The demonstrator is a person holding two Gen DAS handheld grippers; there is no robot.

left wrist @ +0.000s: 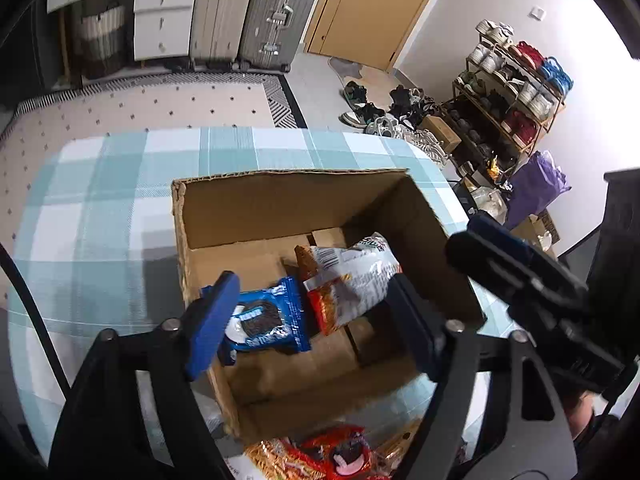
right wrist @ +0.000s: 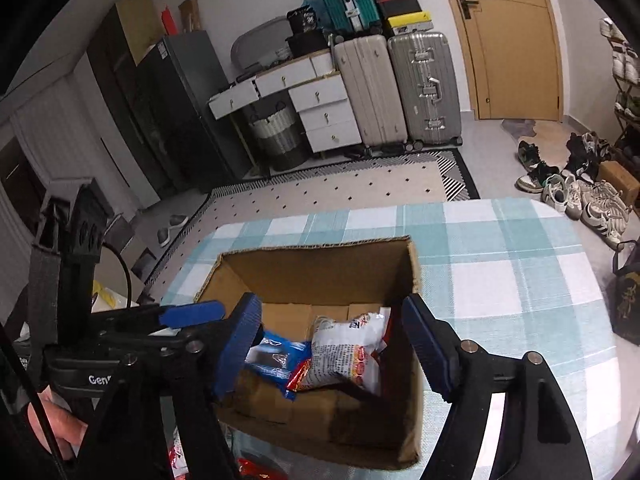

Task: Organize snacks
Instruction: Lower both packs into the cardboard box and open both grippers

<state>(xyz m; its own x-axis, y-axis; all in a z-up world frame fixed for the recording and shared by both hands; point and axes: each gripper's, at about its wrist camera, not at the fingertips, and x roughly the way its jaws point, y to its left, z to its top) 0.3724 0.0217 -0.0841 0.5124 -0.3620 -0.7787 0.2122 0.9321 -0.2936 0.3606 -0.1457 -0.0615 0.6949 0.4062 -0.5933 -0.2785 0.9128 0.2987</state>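
An open cardboard box stands on the checked table; it also shows in the right wrist view. Inside lie a blue cookie pack and a white-and-red snack bag. My left gripper is open and empty above the box's near-left part. My right gripper is open and empty above the box; it also shows in the left wrist view at the right. More red and orange snack packs lie on the table in front of the box.
The table with a blue-white checked cloth extends left and behind the box. Beyond it are a patterned rug, suitcases, drawers, shoes and a shoe rack.
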